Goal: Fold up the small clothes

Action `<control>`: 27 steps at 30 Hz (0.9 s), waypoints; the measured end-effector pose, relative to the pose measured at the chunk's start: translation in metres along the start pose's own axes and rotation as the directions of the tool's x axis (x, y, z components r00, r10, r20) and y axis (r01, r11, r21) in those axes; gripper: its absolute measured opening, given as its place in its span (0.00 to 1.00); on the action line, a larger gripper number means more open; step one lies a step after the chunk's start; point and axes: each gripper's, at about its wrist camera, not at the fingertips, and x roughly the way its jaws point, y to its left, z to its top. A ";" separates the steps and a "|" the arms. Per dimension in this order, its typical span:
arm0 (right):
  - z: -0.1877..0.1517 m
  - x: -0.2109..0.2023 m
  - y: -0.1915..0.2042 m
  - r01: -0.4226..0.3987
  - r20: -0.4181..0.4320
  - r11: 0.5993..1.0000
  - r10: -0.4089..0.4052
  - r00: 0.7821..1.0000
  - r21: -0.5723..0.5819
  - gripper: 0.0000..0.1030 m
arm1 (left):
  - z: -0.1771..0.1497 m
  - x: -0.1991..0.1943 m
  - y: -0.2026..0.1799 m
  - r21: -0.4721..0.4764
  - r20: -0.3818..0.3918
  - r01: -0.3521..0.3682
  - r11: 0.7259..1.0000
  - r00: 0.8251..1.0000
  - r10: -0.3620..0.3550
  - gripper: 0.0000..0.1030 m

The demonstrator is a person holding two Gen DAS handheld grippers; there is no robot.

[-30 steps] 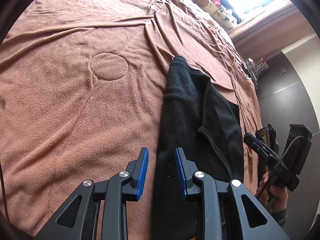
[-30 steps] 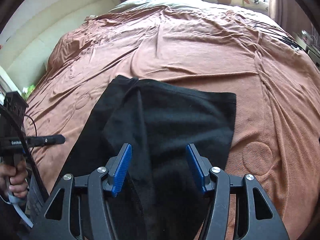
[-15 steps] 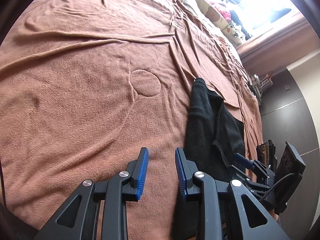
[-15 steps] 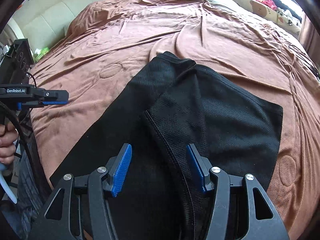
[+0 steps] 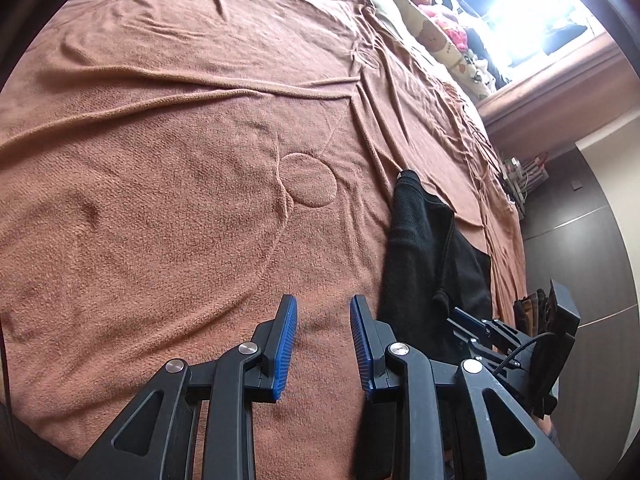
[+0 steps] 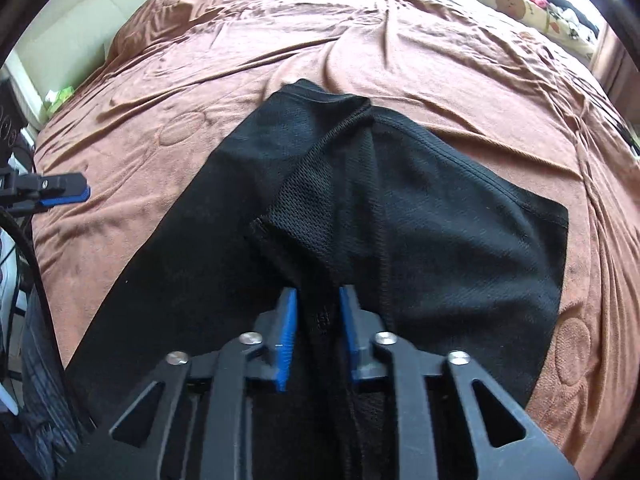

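A black mesh garment (image 6: 420, 216) lies on the brown bed cover (image 6: 440, 64), partly folded, with a hemmed edge running down its middle. My right gripper (image 6: 318, 300) is shut on a ridge of the garment's fabric near its close edge. In the left wrist view the garment (image 5: 416, 248) lies to the right. My left gripper (image 5: 322, 312) is open and empty over bare cover, left of the garment. The right gripper (image 5: 476, 324) shows there at the garment's near end. The left gripper's blue pad (image 6: 68, 194) shows at the left edge of the right wrist view.
The brown cover (image 5: 160, 200) has creases and a stitched round patch (image 5: 308, 180). Pillows and soft toys (image 5: 440, 36) lie at the bed's far end under a bright window. A dark wall and floor (image 5: 580, 240) lie past the bed's right edge.
My right gripper has closed onto a fold of the black garment. My left gripper has moved left, off the garment and over bare cover, still open.
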 end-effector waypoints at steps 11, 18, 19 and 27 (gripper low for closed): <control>-0.004 -0.030 -0.045 -0.027 0.086 0.986 0.013 0.996 0.166 0.04 | -0.002 0.014 -0.021 0.041 -0.027 0.021 0.999 0.999 -0.020 0.28; -0.015 -0.039 -0.076 -0.054 0.114 0.965 0.025 0.993 0.256 0.04 | -0.002 0.029 -0.034 0.062 -0.052 0.023 0.998 0.998 -0.020 0.28; -0.017 -0.039 -0.080 -0.049 0.112 0.962 0.020 0.994 0.270 0.04 | -0.003 0.031 -0.035 0.063 -0.055 0.022 0.998 0.998 -0.019 0.28; -0.030 -0.046 -0.098 -0.090 0.134 0.923 0.042 0.990 0.375 0.34 | -0.008 0.042 -0.041 0.083 -0.082 0.016 0.996 0.997 -0.009 0.28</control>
